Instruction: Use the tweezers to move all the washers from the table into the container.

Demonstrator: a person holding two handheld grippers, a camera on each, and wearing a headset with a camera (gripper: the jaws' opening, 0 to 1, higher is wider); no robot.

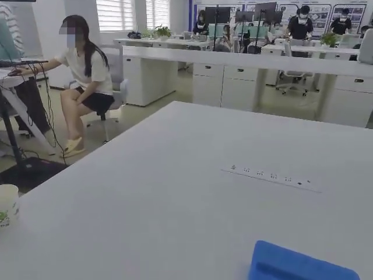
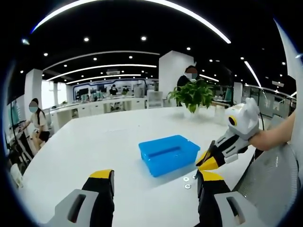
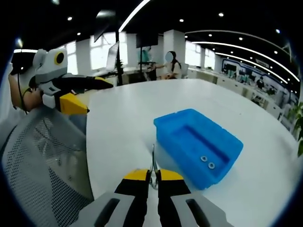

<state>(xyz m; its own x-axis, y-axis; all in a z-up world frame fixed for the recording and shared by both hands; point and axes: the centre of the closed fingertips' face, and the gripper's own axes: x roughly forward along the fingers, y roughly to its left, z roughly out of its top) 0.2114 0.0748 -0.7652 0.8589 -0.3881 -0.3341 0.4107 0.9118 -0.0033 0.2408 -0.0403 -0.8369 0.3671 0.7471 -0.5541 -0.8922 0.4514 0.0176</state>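
The blue container (image 2: 168,153) sits on the white table (image 2: 94,142), and its corner shows at the bottom of the head view (image 1: 303,265). Two washers (image 2: 188,186) lie on the table just in front of it. Two more washers (image 3: 207,161) lie inside the container (image 3: 199,146). My right gripper (image 3: 152,177) is shut on thin metal tweezers (image 3: 154,163), whose tips point at the table near the container's near wall. From the left gripper view it (image 2: 213,158) hovers beside the loose washers. My left gripper (image 2: 156,189) stands open with nothing in it, off to the side (image 3: 80,92).
A mesh chair back (image 3: 42,156) stands at the table edge under the grippers. A potted plant (image 2: 194,94) sits beyond the container. A power strip (image 1: 271,177) is set into the tabletop, and a paper cup (image 1: 8,204) stands at its left edge. A person (image 1: 84,81) sits at another desk.
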